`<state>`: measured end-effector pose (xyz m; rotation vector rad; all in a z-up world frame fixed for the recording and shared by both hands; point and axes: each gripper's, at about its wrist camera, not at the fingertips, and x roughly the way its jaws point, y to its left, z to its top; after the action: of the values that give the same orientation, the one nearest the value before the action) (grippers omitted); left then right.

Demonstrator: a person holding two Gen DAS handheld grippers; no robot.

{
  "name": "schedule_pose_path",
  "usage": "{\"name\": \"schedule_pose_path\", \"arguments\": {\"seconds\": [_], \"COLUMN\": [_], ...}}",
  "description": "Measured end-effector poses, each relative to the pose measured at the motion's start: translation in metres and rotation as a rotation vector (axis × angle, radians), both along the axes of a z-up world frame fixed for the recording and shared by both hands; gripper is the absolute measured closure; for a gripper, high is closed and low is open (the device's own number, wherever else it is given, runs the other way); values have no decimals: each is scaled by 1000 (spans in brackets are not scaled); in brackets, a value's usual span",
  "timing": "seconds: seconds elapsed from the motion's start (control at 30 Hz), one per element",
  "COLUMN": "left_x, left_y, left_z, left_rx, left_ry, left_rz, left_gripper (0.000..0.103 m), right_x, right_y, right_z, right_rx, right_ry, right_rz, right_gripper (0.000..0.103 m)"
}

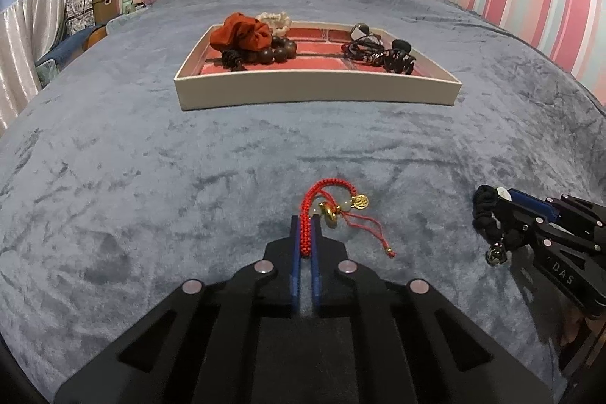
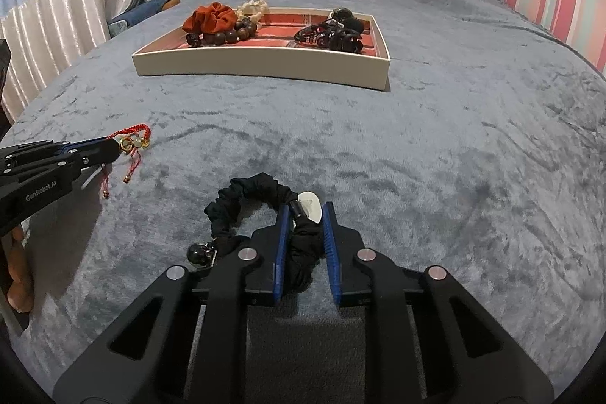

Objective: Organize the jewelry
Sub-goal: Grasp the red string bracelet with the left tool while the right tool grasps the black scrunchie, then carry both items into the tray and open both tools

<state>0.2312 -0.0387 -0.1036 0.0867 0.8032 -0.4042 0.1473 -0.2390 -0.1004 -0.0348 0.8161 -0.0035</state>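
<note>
Between the left gripper's (image 1: pixel 305 230) pinched jaws sits a red braided cord bracelet (image 1: pixel 322 199); the right gripper (image 2: pixel 306 218) clamps a black fabric scrunchie (image 2: pixel 250 199). Pickup step; next, lift toward the cream tray (image 1: pixel 318 89) ahead.

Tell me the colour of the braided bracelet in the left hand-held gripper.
Red, with gold charms and a pale bead. The braided bracelet shows best in the left wrist view.

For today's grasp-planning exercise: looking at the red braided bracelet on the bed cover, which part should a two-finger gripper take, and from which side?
Take the red braided bracelet by its plain braided cord, coming from the near side, angled down. That stretch is thin and lies along the approach line, clear of the gold charms and loose tail cords. The left gripper is pinched on exactly that part.
</note>
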Motion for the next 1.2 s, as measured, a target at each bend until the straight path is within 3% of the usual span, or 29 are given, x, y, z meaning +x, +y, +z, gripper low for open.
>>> {"name": "schedule_pose_path", "arguments": {"seconds": [0.63, 1.2], "left_x": [-2, 42], "left_y": [5, -4], "left_z": [28, 79], "left_rx": [-29, -24], "left_ry": [-73, -167], "left_rz": [12, 21], "left_gripper": [98, 98], "right_x": [0, 47], "right_y": [-8, -17], "right_z": [25, 86], "right_rx": [29, 19], "right_ry": [-92, -204], "right_rz": [-18, -32], "right_gripper": [85, 85]}}
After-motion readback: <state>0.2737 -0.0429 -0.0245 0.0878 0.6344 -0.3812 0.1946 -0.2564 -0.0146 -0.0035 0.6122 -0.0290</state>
